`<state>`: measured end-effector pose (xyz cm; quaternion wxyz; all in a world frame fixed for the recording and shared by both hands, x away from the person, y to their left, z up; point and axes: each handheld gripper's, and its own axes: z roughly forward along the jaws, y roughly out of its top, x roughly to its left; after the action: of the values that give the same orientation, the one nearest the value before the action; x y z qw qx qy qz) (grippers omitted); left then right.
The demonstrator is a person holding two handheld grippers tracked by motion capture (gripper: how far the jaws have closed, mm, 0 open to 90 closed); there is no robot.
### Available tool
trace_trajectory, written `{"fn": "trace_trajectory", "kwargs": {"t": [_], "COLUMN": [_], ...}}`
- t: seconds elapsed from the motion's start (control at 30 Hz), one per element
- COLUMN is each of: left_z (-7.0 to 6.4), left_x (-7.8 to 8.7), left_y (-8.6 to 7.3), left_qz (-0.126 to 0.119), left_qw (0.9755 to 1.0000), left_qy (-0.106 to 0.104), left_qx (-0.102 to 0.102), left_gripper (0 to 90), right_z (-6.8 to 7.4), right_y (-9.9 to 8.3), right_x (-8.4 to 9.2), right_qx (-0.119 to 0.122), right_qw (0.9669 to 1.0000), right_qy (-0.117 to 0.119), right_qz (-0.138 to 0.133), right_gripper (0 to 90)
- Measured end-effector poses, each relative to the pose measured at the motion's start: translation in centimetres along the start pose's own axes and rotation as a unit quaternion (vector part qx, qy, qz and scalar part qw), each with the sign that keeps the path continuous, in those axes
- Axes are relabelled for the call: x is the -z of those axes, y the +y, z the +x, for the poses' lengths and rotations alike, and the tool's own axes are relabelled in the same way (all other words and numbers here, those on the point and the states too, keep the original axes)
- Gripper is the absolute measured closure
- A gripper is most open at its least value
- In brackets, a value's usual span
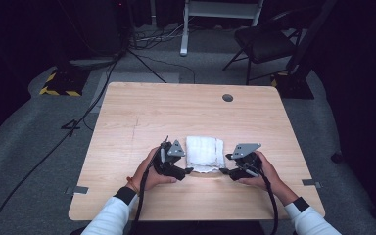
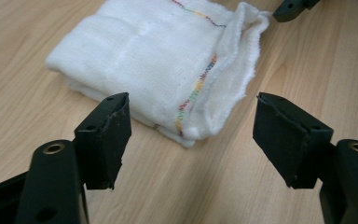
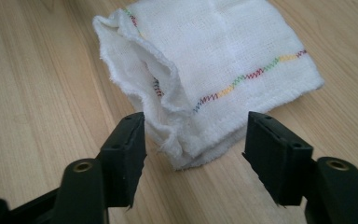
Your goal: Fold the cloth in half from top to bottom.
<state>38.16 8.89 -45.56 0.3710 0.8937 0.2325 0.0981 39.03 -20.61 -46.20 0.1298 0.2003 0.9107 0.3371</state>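
On the light wood-grain table (image 1: 127,112) sat a folded white woven cloth (image 1: 204,152), soft and gauzy-looking, with a thin rainbow zigzag stitch running along one side and slightly frayed, loose edges at the near corners. It lay flat near the table's front edge, right between the two grippers. The left gripper (image 1: 188,171) had its blocky black jaws spread wide, nothing pinched, with the cloth's corner just ahead of them. Same deal for the right gripper (image 1: 223,171): jaws wide apart, the cloth's rumpled corner just in front, not clamped.
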Motion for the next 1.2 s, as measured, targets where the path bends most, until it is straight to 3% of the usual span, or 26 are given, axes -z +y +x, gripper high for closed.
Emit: {"fn": "trace_trajectory", "kwargs": {"t": [0.23,0.4,0.73,0.93,1.2], "left_z": [-0.1,-0.6,-1.3,-1.4,-1.3], "left_x": [0.8,1.0,1.7,2.5,3.5], "left_y": [-0.1,0.0,-0.3,-1.0,-2.6], "left_qz": [0.007,0.021,0.024,0.018,0.038], "left_qw": [0.9997,0.9987,0.9976,0.9966,0.9945], "left_qy": [0.024,0.04,0.055,0.077,0.095], "left_qx": [-0.004,-0.024,-0.035,-0.025,-0.021], "left_gripper": [25.5,23.3,21.3,17.5,18.2], "right_z": [-0.1,-0.3,-0.5,-0.7,-0.8], "right_y": [0.0,0.0,-1.1,-2.3,-4.0], "right_x": [1.3,2.3,3.9,5.1,6.2], "right_qx": [0.002,-0.008,-0.017,-0.025,-0.027], "right_qw": [1.0,0.9998,0.9994,0.9985,0.9975], "right_qy": [-0.005,-0.01,-0.029,-0.047,-0.065], "right_qz": [-0.003,-0.012,-0.013,-0.009,0.001], "right_gripper": [33.9,33.0,34.2,33.5,31.9]}}
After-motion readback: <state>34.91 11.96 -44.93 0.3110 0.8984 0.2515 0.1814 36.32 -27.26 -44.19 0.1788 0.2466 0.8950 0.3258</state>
